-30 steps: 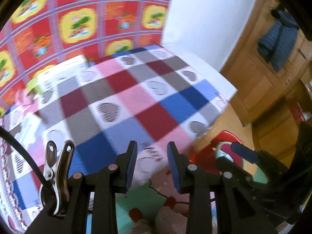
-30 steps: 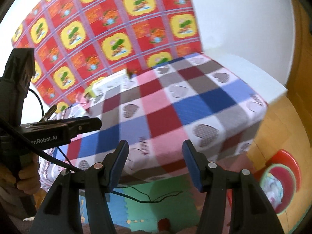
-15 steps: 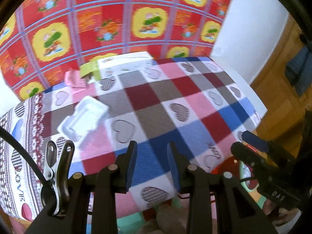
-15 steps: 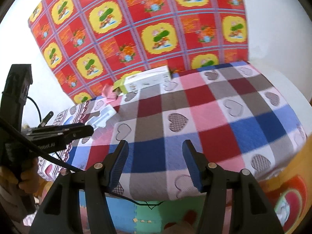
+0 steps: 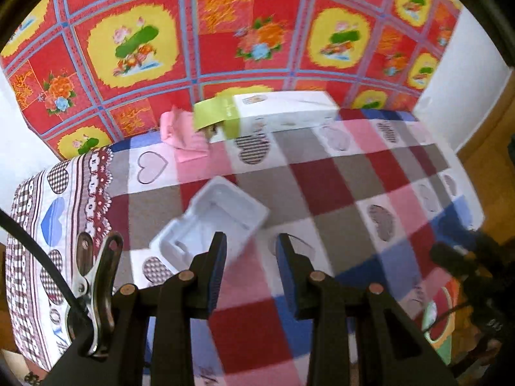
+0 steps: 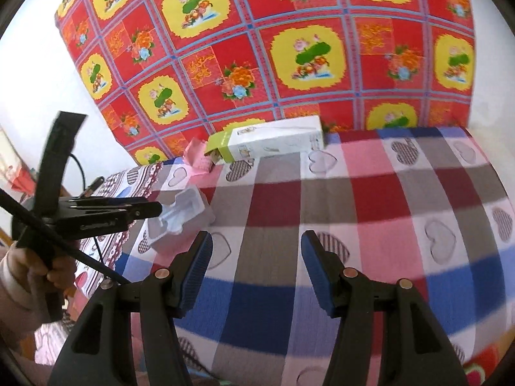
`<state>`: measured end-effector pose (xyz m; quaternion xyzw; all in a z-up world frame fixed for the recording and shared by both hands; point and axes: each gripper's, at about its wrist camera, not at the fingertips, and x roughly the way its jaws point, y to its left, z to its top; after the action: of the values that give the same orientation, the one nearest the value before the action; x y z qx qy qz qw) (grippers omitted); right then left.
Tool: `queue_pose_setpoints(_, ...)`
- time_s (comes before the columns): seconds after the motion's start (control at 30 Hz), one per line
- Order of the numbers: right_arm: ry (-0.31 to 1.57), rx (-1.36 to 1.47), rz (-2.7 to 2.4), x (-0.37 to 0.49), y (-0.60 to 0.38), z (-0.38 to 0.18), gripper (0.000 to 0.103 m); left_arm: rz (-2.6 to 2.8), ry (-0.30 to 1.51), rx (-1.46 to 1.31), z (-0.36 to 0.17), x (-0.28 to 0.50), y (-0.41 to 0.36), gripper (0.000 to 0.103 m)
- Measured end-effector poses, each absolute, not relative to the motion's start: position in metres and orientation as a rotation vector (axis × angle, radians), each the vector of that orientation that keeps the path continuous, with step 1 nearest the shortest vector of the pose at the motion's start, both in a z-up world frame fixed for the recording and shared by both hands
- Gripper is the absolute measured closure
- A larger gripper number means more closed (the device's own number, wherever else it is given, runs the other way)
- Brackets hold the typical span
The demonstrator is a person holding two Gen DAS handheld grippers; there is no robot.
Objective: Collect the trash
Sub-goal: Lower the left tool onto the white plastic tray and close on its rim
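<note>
A white moulded packing tray (image 5: 212, 222) (image 6: 180, 212) lies on the checked heart cloth of the table (image 5: 338, 186) (image 6: 354, 199). At the back edge lies a long white carton with an open green end (image 5: 273, 112) (image 6: 267, 143), and beside it some crumpled pink paper (image 5: 185, 133) (image 6: 197, 157). My left gripper (image 5: 251, 251) hovers just in front of the packing tray, open and empty; in the right wrist view its tip (image 6: 151, 209) hangs over the tray. My right gripper (image 6: 256, 251) is open and empty over the table's middle.
A red and yellow flowered cloth (image 6: 289, 48) hangs on the wall behind the table. A red bin (image 5: 441, 321) stands on the floor past the table's right side. A hand (image 6: 48, 276) holds the left gripper's handle.
Both grippers have swung left across the table. The packing tray, carton and pink paper have come into view, and the red bin has slid off to the right edge.
</note>
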<state>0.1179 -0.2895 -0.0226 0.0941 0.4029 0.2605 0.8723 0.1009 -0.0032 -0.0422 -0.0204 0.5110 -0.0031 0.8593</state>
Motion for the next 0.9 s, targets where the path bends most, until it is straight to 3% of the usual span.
queue_pose_setpoints(0.9, 0.960, 0.208, 0.532, 0.148, -0.269, -0.053, 0.044, -0.063, 1.221, 0.130, -0.122, 0.163, 0.050, 0.070)
